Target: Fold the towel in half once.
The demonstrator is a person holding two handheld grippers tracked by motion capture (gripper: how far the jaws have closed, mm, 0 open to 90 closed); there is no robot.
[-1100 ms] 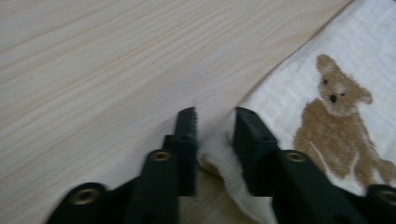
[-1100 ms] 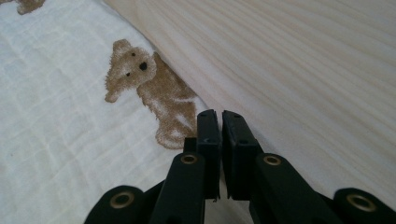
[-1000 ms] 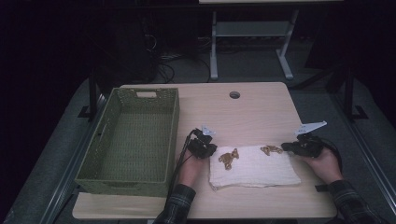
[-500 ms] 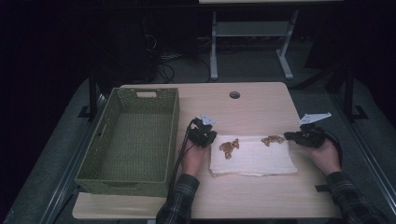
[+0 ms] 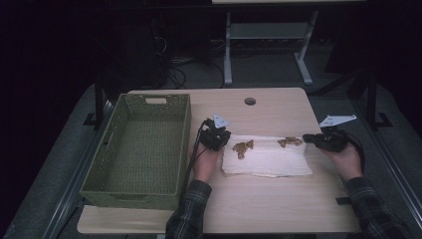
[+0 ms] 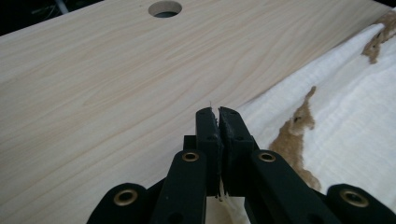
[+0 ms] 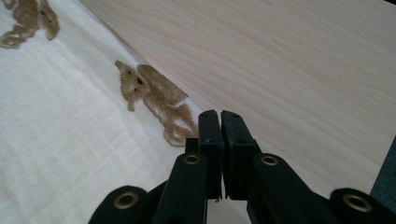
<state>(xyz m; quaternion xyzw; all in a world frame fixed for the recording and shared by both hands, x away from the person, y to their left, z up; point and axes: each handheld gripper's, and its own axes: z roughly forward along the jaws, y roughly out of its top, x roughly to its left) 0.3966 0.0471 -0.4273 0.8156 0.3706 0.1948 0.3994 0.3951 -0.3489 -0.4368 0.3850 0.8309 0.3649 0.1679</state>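
A white cloth (image 5: 268,160) printed with brown squirrels lies flat in the middle of the table. My left gripper (image 5: 225,138) is shut on the cloth's far left corner, held in the person's left hand. In the left gripper view the jaws (image 6: 217,112) are pressed together at the cloth (image 6: 355,116) edge, a few fibres showing at the tips. My right gripper (image 5: 307,139) is shut on the far right corner. In the right gripper view its closed tips (image 7: 219,115) sit on the cloth (image 7: 70,140) border beside a squirrel print (image 7: 159,100).
A green woven basket (image 5: 129,196) stands empty on the left part of the light wooden table (image 5: 259,209), close to the left hand. A round cable hole (image 5: 250,101) lies near the far edge. Metal frame legs and cables stand on the dark floor beyond.
Both grippers have moved away from the person with the cloth in them. The cloth now lies farther up the table and more stretched out sideways.
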